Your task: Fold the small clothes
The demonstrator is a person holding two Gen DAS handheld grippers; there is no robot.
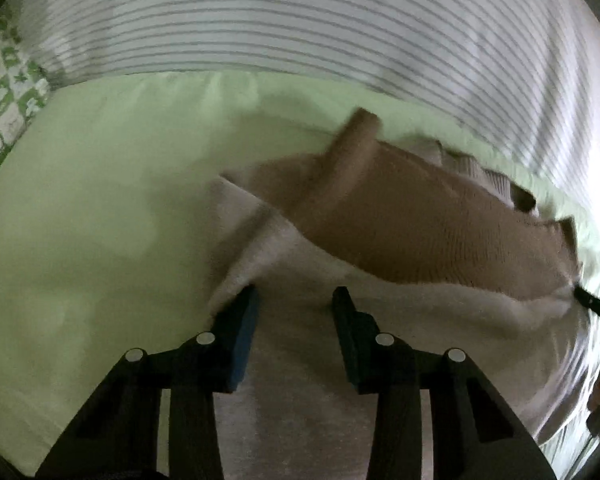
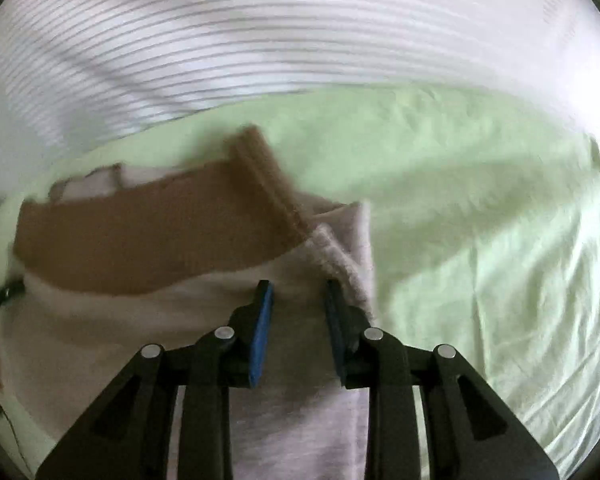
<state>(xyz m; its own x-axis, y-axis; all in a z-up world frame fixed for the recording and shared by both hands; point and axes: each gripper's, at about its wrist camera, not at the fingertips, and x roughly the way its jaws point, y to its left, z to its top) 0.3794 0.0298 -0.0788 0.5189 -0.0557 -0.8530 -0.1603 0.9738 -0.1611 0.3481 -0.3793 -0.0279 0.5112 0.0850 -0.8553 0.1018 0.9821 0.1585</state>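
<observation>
A small garment lies on the pale green sheet, with a brown knit panel over a cream part. A brown sleeve sticks up and away from it. My left gripper is open over the cream part near the garment's left edge. In the right wrist view the brown panel and its sleeve lie ahead, above the cream part. My right gripper is open over the cream cloth by its right edge. Both views are motion-blurred.
A white blanket with grey stripes lies bunched across the far side of the green sheet, and also shows in the right wrist view. A green-and-white patterned cloth lies at the far left.
</observation>
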